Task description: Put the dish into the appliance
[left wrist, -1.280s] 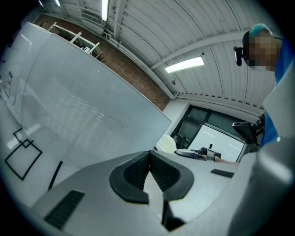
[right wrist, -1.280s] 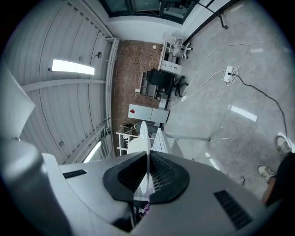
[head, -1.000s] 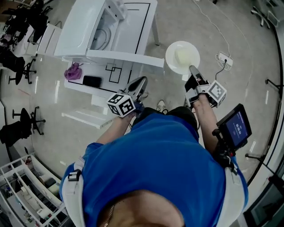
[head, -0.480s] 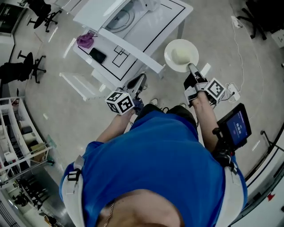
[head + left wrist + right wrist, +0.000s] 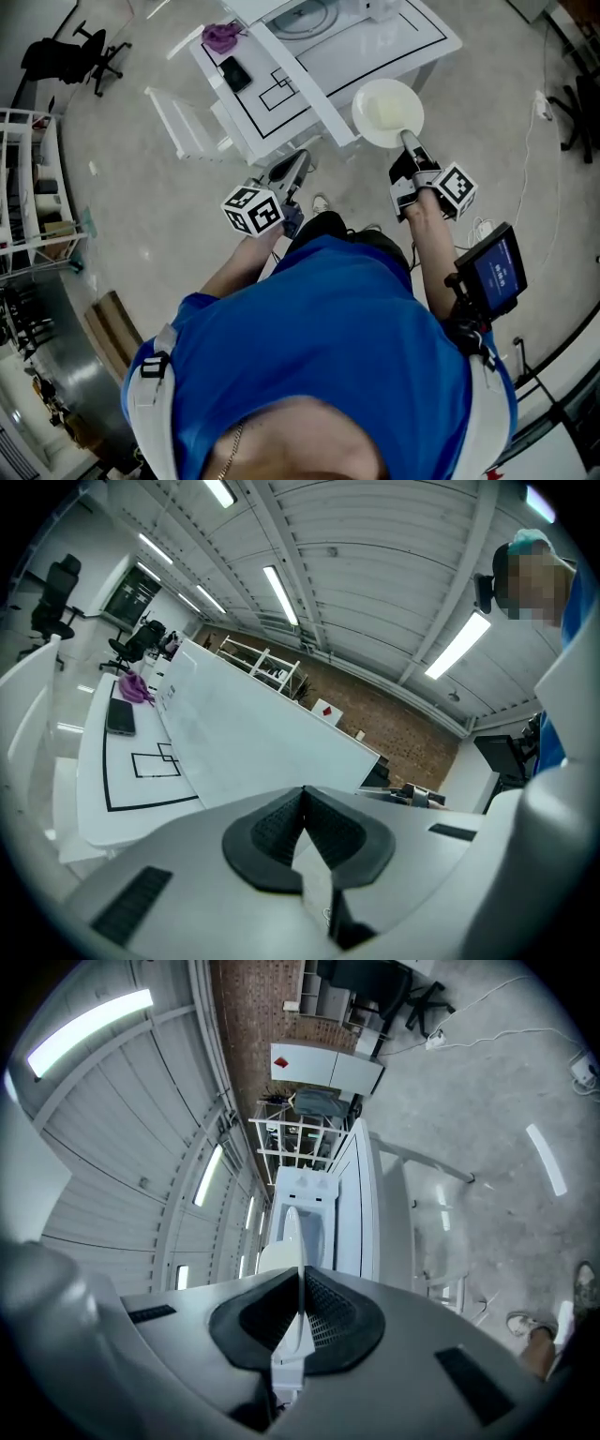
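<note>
You have turned since a second ago: the desk (image 5: 375, 49) and appliance (image 5: 307, 13) now sit far centre, the dish (image 5: 386, 111), pinched at its rim by your right hand-held gripper (image 5: 405, 141), reaches the desk's near edge, the left hand-held gripper (image 5: 298, 169) is closed and empty, and insertion is judged pending.

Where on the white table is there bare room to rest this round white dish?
Bare: the white table strip between the black phone and the tall white panel, around the outlined squares; also the corner right of the white appliance. Crowded: the far end, with the phone and purple cloth.
</note>
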Motion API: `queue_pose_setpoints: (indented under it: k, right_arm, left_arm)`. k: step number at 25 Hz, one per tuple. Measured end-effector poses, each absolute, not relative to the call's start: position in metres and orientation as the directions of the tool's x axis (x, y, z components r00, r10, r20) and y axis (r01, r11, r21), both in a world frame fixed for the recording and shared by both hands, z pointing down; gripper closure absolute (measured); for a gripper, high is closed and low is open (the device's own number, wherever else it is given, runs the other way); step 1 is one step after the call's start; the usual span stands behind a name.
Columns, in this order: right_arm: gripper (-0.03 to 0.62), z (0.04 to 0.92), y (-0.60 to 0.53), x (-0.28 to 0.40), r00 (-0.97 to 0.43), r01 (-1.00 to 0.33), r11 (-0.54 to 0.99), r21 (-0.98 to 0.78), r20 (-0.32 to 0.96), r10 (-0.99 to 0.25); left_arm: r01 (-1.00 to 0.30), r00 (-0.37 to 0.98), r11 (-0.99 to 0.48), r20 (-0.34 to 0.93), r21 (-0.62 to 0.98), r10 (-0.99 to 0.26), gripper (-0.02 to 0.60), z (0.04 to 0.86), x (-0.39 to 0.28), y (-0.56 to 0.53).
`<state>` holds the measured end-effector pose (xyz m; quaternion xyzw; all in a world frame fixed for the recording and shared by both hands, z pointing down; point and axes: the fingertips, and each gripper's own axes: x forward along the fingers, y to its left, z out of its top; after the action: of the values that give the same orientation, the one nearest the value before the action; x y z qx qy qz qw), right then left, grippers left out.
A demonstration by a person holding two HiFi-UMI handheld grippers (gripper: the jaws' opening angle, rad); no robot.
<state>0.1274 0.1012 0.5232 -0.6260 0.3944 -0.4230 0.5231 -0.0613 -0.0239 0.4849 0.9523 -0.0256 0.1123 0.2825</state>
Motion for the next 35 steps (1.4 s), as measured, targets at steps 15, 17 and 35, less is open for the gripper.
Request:
queue_pose_setpoints:
  k: [15, 17, 35]
  right_arm:
    - [0.583, 0.529, 0.023, 0.157, 0.183, -0.075, -0.161, -0.984, 0.145, -0.972]
    - [0.583, 0.535, 0.007, 0.167, 0.167, -0.075, -0.166, -0.983, 0.152, -0.974]
    - [0.583, 0.539, -0.054, 0.175, 0.069, -0.081, -0.173, -0.982, 0.168, -0.983]
  left_arm:
    - [-0.217, 0.972, -0.813, 0.199, 0.540, -0.127, 0.575, 0.482, -0.046, -0.073]
    - [-0.226, 0.970, -0.811, 0.199, 0.540, -0.138, 0.575, 0.485, -0.037, -0.085]
    - [-0.323, 0.946, -0.774, 0.192, 0.544, -0.260, 0.574, 0.478, -0.051, -0.108]
